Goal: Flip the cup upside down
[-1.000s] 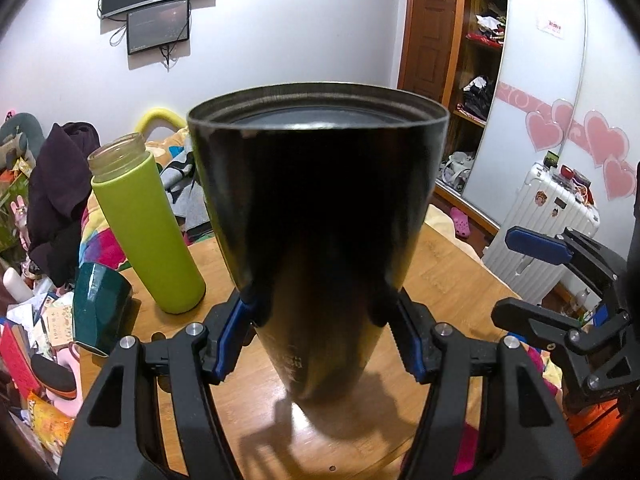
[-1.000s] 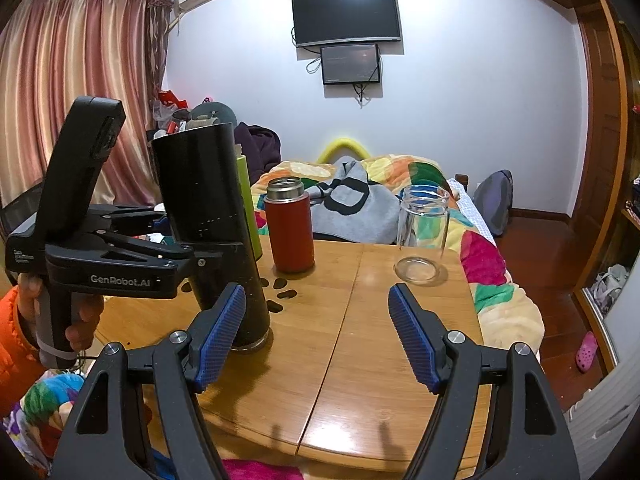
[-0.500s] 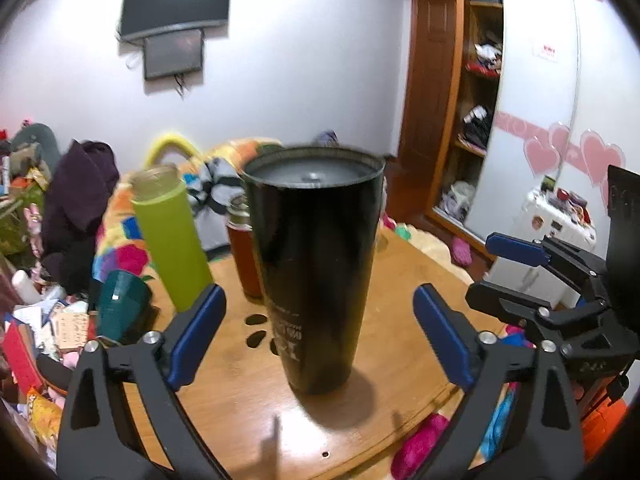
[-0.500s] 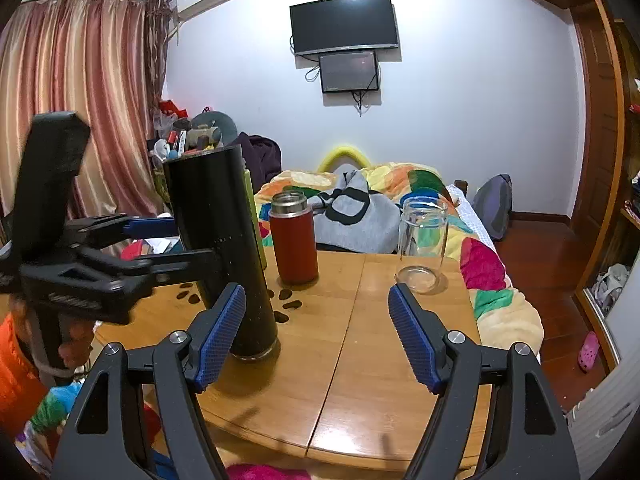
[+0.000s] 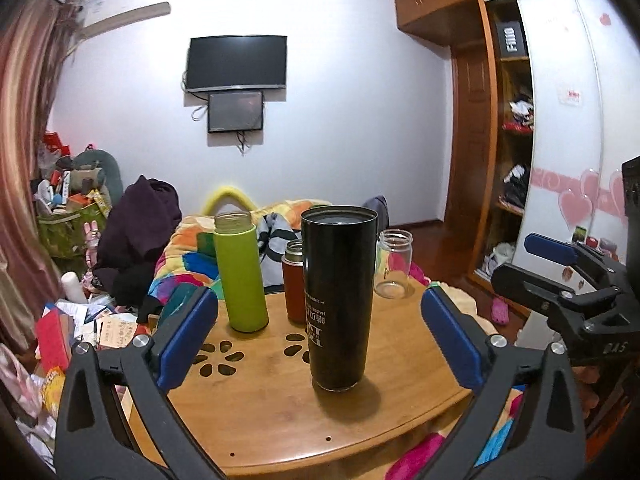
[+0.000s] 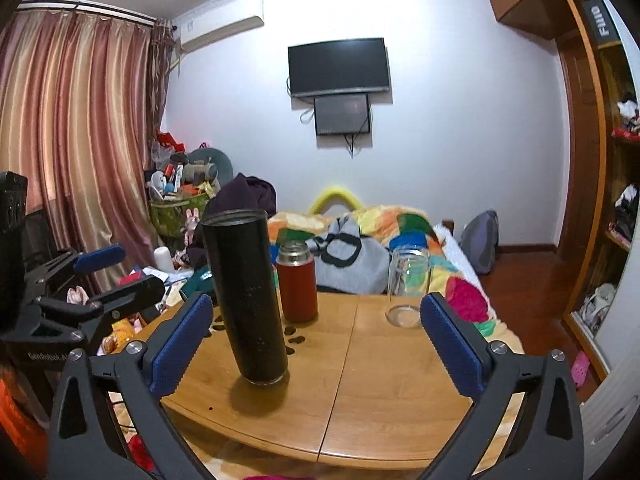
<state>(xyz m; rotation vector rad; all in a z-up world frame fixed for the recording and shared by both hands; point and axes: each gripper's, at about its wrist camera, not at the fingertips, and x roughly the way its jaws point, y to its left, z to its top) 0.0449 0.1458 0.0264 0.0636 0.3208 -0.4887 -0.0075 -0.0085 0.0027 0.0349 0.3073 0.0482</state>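
Note:
A tall black tumbler cup (image 5: 338, 300) stands upside down on the round wooden table (image 5: 256, 408), its printed text inverted. It also shows in the right wrist view (image 6: 248, 300), left of centre. My left gripper (image 5: 318, 340) is open and empty, drawn back from the cup, which stands apart between its blue pads. My right gripper (image 6: 316, 344) is open and empty near the table's front edge; the cup stands just ahead of its left pad. The left gripper shows at the far left of the right wrist view (image 6: 100, 276).
A green bottle (image 5: 240, 276), a red flask (image 6: 297, 286) and a clear glass jar (image 6: 408, 288) stand on the table behind the cup. A dark green cup (image 5: 176, 296) lies at the table's left edge. A bed with clutter lies beyond; a wardrobe stands at right.
My left gripper let go of the black cup, opened wide and pulled back from it. The cup now stands alone on the table. My right gripper stayed open and shifted slightly.

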